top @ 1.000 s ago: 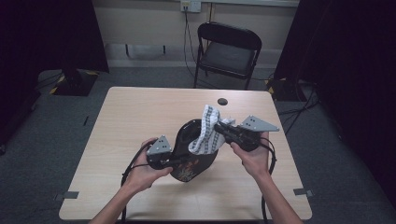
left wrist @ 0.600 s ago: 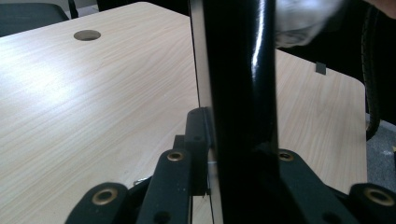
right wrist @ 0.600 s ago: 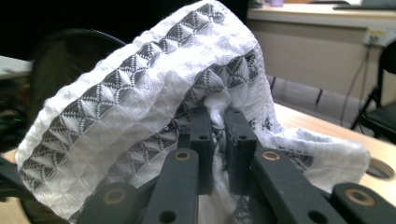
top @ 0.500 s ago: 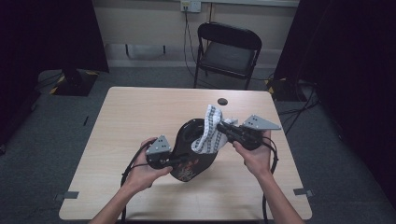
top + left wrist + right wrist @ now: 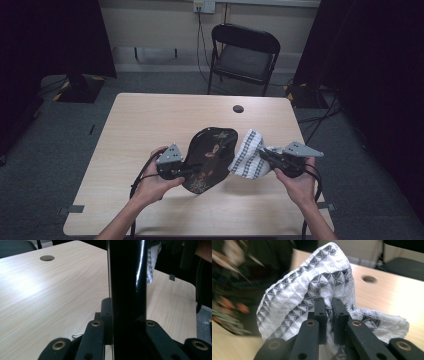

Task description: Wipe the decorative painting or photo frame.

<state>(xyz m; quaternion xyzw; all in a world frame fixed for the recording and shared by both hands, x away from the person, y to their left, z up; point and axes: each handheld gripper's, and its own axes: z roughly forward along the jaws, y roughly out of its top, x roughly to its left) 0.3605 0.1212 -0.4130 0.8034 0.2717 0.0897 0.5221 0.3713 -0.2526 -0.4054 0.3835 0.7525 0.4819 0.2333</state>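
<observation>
The glossy black tray (image 5: 210, 157) is held on edge, clamped at its rim by the left tool (image 5: 186, 172); stiff and slippery, it is best gripped there. The soft, light cloth (image 5: 247, 155) is pinched in the right tool (image 5: 264, 156).

left gripper (image 5: 126, 322) clamped tight on the edge of a glossy black tray (image 5: 127, 277) standing straight up from the jaws, pale wood table (image 5: 50, 295) underneath, round hole (image 5: 47, 258) way off up-left, bit of patterned cloth (image 5: 151, 262) peeking out just right of the tray
</observation>
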